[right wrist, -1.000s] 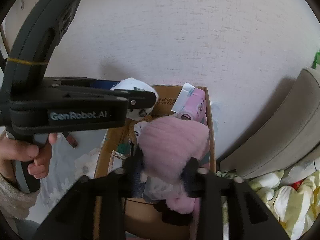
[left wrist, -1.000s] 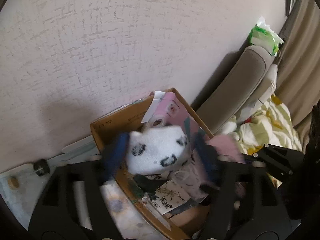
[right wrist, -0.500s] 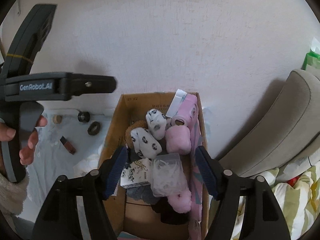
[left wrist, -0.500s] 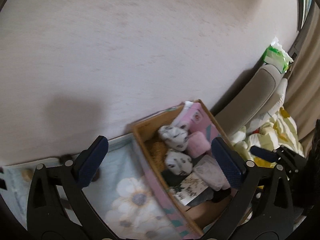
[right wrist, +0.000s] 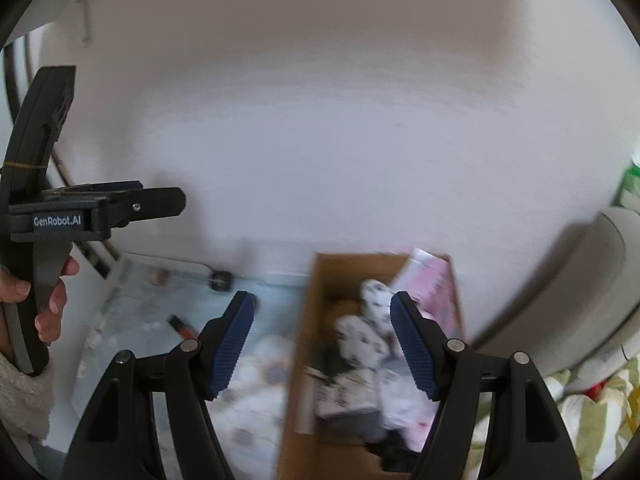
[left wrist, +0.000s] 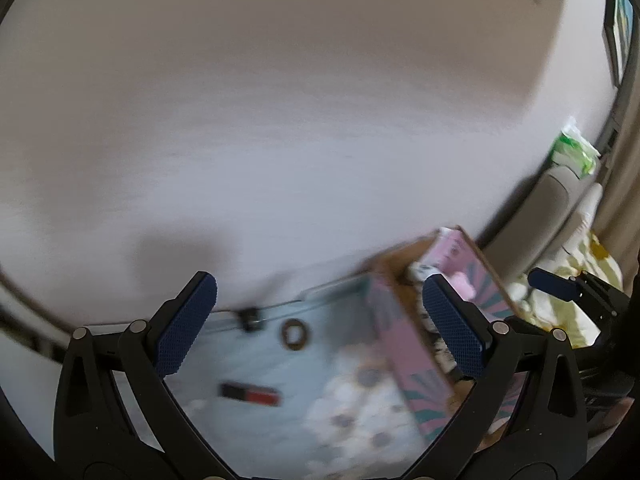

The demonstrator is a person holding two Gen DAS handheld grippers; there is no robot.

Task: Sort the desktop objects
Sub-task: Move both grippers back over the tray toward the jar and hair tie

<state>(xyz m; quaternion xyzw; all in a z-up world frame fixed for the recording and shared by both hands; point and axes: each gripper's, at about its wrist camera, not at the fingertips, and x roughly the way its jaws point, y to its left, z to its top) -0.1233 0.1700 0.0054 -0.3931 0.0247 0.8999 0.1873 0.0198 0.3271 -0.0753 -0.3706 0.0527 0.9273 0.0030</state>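
Note:
A cardboard box [right wrist: 316, 280] with a pink patterned side [left wrist: 404, 344] stands on a light blue floral cloth by the wall. It holds white spotted sock rolls [right wrist: 356, 340], pink fluffy things [right wrist: 432, 280] and a printed packet. My left gripper [left wrist: 320, 320] is open and empty, raised above the cloth left of the box. My right gripper [right wrist: 322, 340] is open and empty above the box's near left edge. On the cloth lie a red and black stick [left wrist: 250, 392], a brown ring [left wrist: 294, 333] and a small black cap [left wrist: 250, 318]. Both views are blurred.
A textured wall [left wrist: 280, 120] rises close behind the table. A grey chair back [right wrist: 580, 280] stands right of the box, with a green packet [left wrist: 572, 152] on top. Yellow and white bedding [right wrist: 592, 412] lies lower right. The left gripper's handle and hand [right wrist: 40, 280] show left.
A second ago each gripper was shut on a soft item over the box. Both let go into the box, opened wide, then pulled back and swung left.

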